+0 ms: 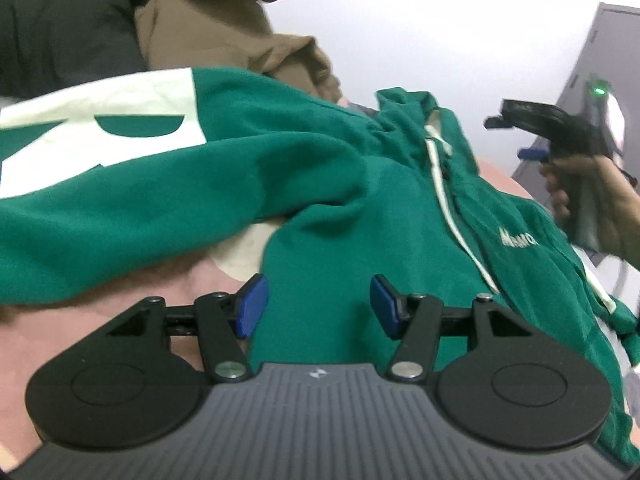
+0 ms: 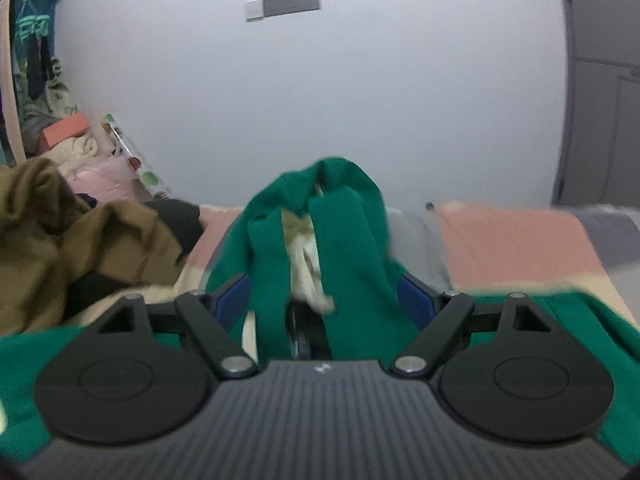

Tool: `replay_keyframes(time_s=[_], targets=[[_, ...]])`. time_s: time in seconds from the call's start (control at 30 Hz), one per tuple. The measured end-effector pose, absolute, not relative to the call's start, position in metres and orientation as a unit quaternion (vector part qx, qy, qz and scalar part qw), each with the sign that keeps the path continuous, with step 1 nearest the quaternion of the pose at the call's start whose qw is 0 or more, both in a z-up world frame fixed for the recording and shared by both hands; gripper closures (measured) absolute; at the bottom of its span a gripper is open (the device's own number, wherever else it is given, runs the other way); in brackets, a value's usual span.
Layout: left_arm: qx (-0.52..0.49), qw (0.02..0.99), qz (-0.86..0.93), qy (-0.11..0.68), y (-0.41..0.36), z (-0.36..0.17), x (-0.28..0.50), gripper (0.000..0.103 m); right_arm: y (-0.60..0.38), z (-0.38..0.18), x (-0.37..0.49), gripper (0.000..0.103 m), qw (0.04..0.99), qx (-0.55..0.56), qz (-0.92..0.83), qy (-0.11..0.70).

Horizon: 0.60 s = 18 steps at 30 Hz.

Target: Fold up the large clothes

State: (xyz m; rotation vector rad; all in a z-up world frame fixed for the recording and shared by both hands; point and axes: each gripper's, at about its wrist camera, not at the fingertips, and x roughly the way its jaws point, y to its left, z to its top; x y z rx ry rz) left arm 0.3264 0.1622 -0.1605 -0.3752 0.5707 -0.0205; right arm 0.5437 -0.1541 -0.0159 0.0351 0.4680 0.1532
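A green zip hoodie [image 1: 320, 184] with a cream zipper and a large cream print lies spread on a pink bed cover [image 1: 80, 340]. My left gripper [image 1: 318, 306] is open and empty, hovering just above the hoodie's lower front. The right gripper [image 1: 520, 116] shows at the right of the left wrist view, held in a hand above the hoodie's far side. In the right wrist view my right gripper [image 2: 326, 300] stands wide open, and a bunched fold of the green hoodie [image 2: 348, 248] rises between the fingers, touching neither pad clearly.
A brown garment [image 1: 224, 28] and a black one [image 1: 60, 40] are piled beyond the hoodie; they also show at left in the right wrist view [image 2: 60, 240]. A white wall [image 2: 320, 100] stands behind the bed. A grey cabinet [image 2: 600, 80] is at right.
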Motion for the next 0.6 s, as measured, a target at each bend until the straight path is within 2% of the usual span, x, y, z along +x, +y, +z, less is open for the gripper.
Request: replay_keyframes(time_s=[0.3, 0.6], targets=[[-0.159, 0.953, -0.036, 0.257, 0.137, -0.133, 0.28, 0.04, -0.201, -0.003, 0.375, 0.021, 0.959, 0.025, 0.057, 0.278], [-0.137, 0.945, -0.026, 0.296, 0.119, -0.132, 0.24, 0.04, -0.292, -0.006, 0.25, 0.021, 0.94, 0.072, -0.018, 0.333]])
